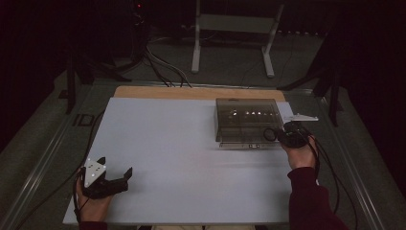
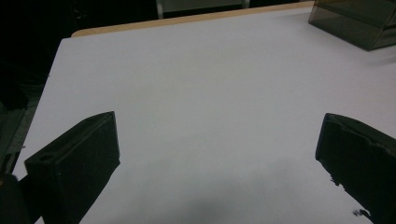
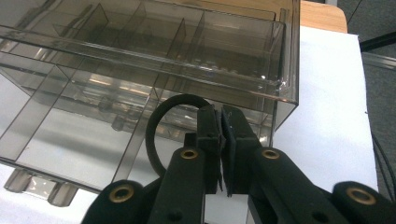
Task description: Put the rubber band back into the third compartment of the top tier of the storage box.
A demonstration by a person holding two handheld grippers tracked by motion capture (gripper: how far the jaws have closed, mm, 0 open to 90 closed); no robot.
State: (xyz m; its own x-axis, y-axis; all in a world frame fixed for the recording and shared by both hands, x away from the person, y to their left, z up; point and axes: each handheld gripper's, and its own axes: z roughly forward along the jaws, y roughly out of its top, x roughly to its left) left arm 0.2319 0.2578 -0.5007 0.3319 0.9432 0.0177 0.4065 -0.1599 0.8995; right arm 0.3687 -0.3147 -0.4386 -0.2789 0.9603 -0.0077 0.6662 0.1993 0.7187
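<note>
White tabletop [image 1: 191, 158]; smoked clear plastic compartment organizer [image 1: 246, 122] far right. My right gripper [image 3: 220, 122] pinches thin black rubber ring [image 3: 156, 133] beside it—floppy, light, grip the band. Left gripper [image 2: 217, 149] spread, empty.

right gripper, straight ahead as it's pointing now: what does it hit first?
Most likely the near wall of the smoked clear organizer box; the right gripper, jaws shut, sits right at it. Exact gap unclear.

Glossy smoky clear-plastic box [image 3: 140, 70] on matt white sheet [image 1: 191, 158] over wood.
</note>
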